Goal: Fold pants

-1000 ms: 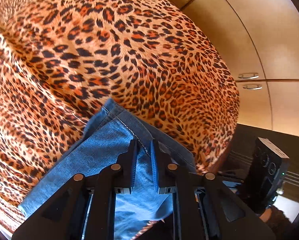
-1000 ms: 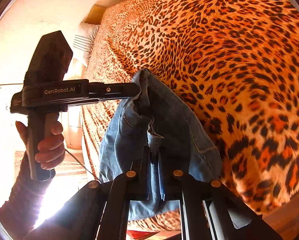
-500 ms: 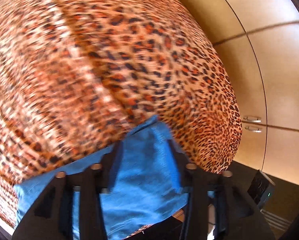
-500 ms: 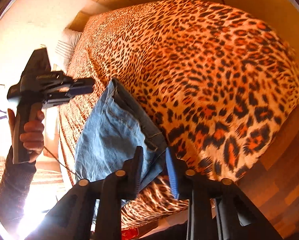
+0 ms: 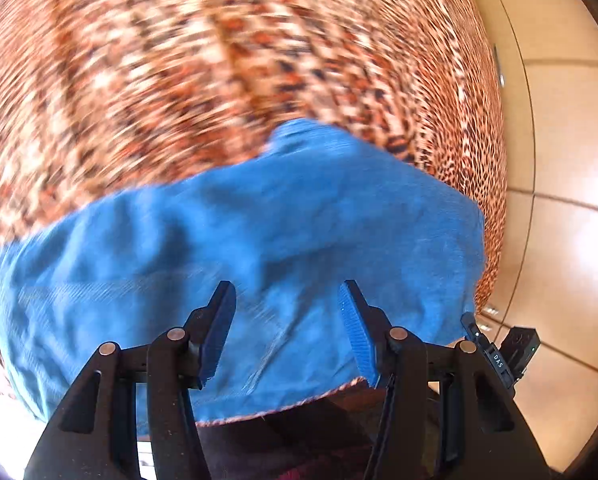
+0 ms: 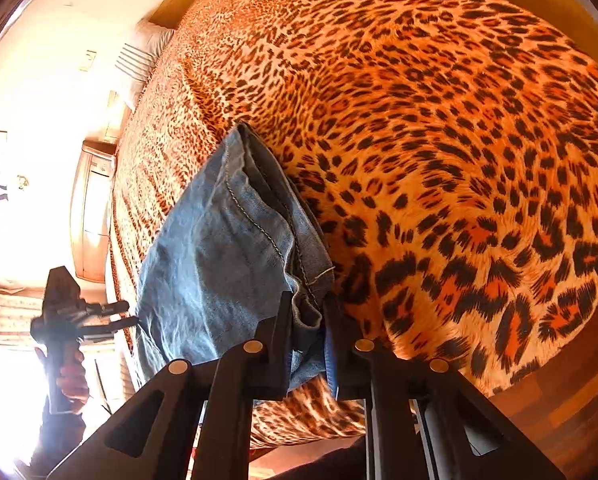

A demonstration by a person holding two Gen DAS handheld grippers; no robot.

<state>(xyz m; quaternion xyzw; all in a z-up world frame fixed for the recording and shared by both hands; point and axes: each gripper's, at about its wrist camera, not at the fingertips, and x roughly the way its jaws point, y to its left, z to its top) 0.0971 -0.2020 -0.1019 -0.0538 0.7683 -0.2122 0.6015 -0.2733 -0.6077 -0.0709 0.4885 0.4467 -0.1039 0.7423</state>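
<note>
Blue denim pants [image 6: 219, 248] lie folded near the front edge of the leopard-print bed cover [image 6: 459, 120]. My right gripper [image 6: 308, 300] is closing on the near seamed corner of the pants, and bunched denim fills the gap between its pads. In the left wrist view, which is motion-blurred, my left gripper [image 5: 287, 284] hovers open over the pants [image 5: 299, 220] with nothing between its fingers. The right wrist view shows that left gripper [image 6: 133, 314] at the pants' far left end, held by a hand [image 6: 73, 380].
The bed cover [image 5: 179, 60] stretches far behind the pants. A striped pillow [image 6: 143, 52] lies at the head end, with a wooden nightstand [image 6: 93, 208] beside the bed. Cupboard doors [image 5: 571, 160] and a black device [image 5: 519, 348] stand to the right. Wooden floor [image 6: 559, 400] lies below the bed edge.
My left gripper let go of the denim, opened, rolled and swung along the pants to their other end. My right gripper opened briefly, then closed again on the seamed corner.
</note>
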